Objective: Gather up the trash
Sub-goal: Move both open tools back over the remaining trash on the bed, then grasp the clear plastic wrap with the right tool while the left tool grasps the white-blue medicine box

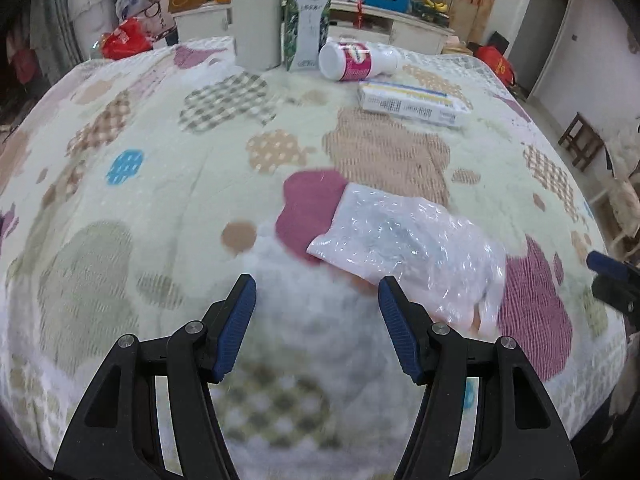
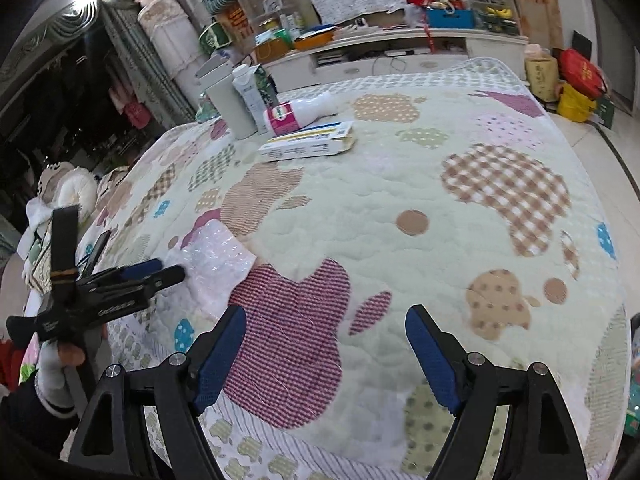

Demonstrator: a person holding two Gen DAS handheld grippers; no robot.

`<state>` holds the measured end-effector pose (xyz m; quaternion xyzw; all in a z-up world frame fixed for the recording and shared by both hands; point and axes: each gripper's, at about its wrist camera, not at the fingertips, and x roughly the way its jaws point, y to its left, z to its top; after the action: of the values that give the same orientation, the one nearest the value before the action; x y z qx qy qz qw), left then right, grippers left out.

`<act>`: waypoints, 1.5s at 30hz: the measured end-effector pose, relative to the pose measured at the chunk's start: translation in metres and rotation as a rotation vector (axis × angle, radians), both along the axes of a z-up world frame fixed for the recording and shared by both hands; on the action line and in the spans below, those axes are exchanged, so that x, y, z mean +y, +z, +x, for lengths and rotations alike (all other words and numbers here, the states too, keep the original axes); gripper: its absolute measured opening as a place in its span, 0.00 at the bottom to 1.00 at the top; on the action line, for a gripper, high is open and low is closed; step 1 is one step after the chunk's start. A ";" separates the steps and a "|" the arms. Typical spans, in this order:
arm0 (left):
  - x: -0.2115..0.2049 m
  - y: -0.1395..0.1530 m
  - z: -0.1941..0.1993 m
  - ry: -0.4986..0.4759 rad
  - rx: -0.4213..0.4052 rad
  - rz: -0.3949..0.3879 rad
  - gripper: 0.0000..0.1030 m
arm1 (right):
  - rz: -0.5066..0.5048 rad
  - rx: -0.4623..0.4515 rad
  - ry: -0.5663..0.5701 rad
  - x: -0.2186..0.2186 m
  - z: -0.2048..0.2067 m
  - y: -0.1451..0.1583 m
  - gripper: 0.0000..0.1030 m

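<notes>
A crumpled clear plastic bag (image 1: 404, 248) is lying on the patchwork quilt (image 1: 160, 168) near its front edge, partly covering a dark red patch. The left gripper (image 1: 316, 304) is hovering just short of it with its jaws spread and nothing between them; its right finger (image 1: 396, 320) is overlapping the bag's near edge in the left wrist view, though I cannot tell whether it is touching. The right gripper (image 2: 326, 344) is hanging over bare quilt to the bag's right, jaws spread wide and gripping nothing.

Farther back, a flat cardboard box (image 1: 412, 102) is lying beside a tipped white bottle with a pink label (image 1: 356, 60), and behind those a milk carton (image 1: 308, 28) and a tall grey bin (image 1: 256, 20) are standing upright.

The bag looks thin and slippery, so the jaws risk closing on only a loose fold and letting it slide out, or pinching the soft quilt along with it and dragging the cover. Since the left gripper is sitting off to the bag's left side, a careless close could miss entirely.
</notes>
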<state>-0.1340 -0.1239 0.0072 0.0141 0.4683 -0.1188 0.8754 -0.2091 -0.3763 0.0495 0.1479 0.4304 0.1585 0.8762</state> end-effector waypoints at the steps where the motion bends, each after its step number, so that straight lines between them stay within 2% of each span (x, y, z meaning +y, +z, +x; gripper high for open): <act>1: -0.005 0.000 0.005 -0.010 -0.005 -0.005 0.61 | -0.006 -0.002 0.006 0.003 0.003 0.001 0.78; 5: -0.023 0.000 0.025 -0.053 -0.029 -0.026 0.61 | -0.024 -0.021 0.035 0.012 0.010 0.005 0.81; 9: -0.027 0.002 0.042 -0.072 -0.011 -0.100 0.61 | -0.048 -0.023 0.060 0.021 0.023 0.005 0.84; 16: 0.010 0.019 0.047 -0.028 0.006 -0.198 0.61 | -0.083 -0.010 0.113 0.060 0.049 0.002 0.90; 20: 0.034 0.028 0.050 0.009 -0.011 -0.208 0.61 | -0.202 -0.020 0.172 0.101 0.068 0.001 0.95; 24: 0.046 0.029 0.054 0.016 -0.012 -0.212 0.61 | -0.304 0.003 0.207 0.132 0.087 -0.011 0.95; 26: 0.047 0.028 0.056 0.001 -0.010 -0.230 0.62 | -0.313 0.031 0.216 0.137 0.093 -0.022 0.85; 27: 0.046 0.028 0.058 -0.008 -0.011 -0.234 0.65 | -0.329 0.002 0.201 0.137 0.090 -0.022 0.79; 28: 0.043 0.029 0.059 -0.025 -0.012 -0.247 0.65 | -0.331 -0.020 0.191 0.134 0.087 -0.020 0.63; 29: 0.040 0.029 0.062 -0.045 -0.012 -0.262 0.66 | -0.332 -0.027 0.176 0.128 0.086 -0.019 0.61; 36: -0.005 0.033 0.089 -0.193 -0.040 -0.266 0.71 | -0.271 -0.012 0.042 0.057 0.061 -0.013 0.60; 38: -0.024 0.035 0.105 -0.240 -0.054 -0.239 0.71 | -0.248 -0.002 -0.016 0.033 0.052 -0.013 0.60; 41: -0.046 0.038 0.126 -0.259 -0.081 -0.186 0.71 | -0.207 0.032 -0.077 0.004 0.045 -0.019 0.60; 45: -0.077 0.040 0.152 -0.264 -0.099 -0.129 0.71 | -0.168 0.034 -0.099 -0.009 0.041 -0.025 0.61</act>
<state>0.0178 -0.2006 0.0472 0.0254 0.4099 -0.2618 0.8734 -0.1682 -0.3853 0.0248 0.0976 0.4490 0.0759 0.8849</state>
